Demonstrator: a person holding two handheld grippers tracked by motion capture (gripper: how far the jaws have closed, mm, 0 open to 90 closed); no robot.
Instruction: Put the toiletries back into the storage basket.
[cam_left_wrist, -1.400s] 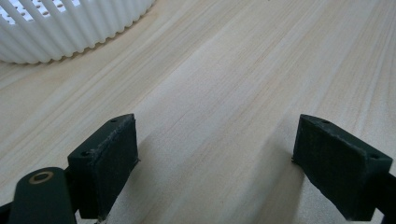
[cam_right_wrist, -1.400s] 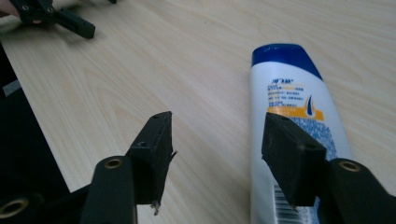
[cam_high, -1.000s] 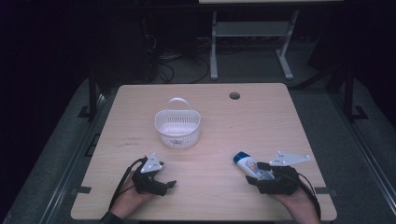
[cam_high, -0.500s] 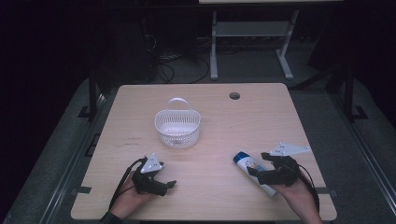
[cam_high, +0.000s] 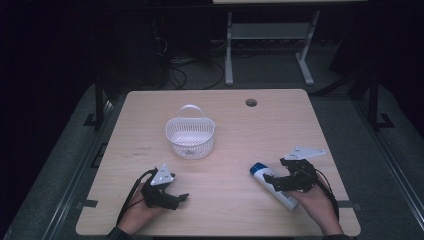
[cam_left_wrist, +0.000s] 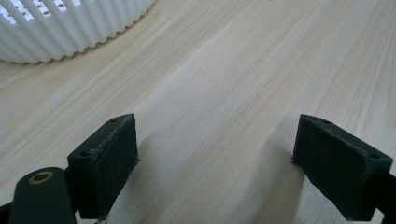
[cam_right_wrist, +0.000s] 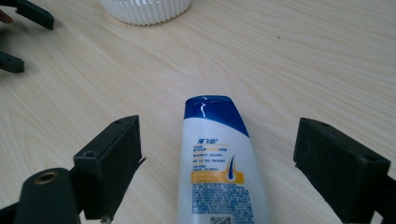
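Bottle (cam_right_wrist: 219, 168) one, basket (cam_high: 190, 137) one, claws two, apparently open.

Both grippers are matte black with chunky block jaws. Left gripper (cam_high: 176, 199) and right gripper (cam_high: 271, 178) each carry a grey three-cornered plate on top. Black cables trail off the back.

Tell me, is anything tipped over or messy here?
Only the shampoo bottle lies flat on the table rather than standing, between the open jaws of the right tool. Nothing is spilled, and the white basket sits upright.
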